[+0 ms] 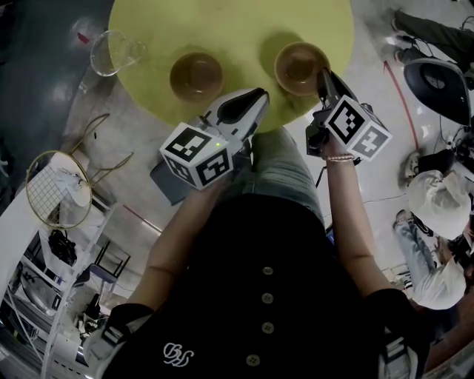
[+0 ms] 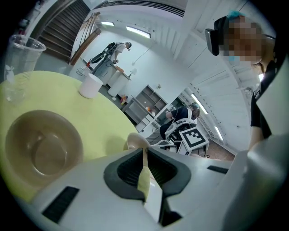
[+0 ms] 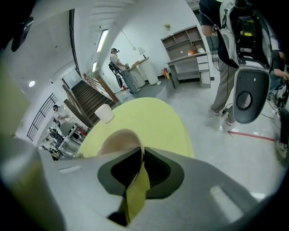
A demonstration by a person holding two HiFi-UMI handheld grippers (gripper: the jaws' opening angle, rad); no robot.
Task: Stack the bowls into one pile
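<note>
Two brown bowls stand on the round yellow-green table (image 1: 148,22). The left bowl (image 1: 196,75) is empty and fills the left of the left gripper view (image 2: 40,144). My left gripper (image 1: 258,96) hovers over the table's near edge between the two bowls, its jaws shut (image 2: 144,151) on nothing. The right bowl (image 1: 300,66) has its near right rim between the jaws of my right gripper (image 1: 324,76). In the right gripper view the jaws (image 3: 142,151) are shut on that bowl's rim (image 3: 118,140).
A clear plastic cup (image 1: 111,52) stands at the table's far left, and a white cup (image 2: 90,85) at its far side. The table's near edge lies just under both grippers. A wire chair (image 1: 59,189) is at the left, people and a dark chair (image 1: 438,83) at the right.
</note>
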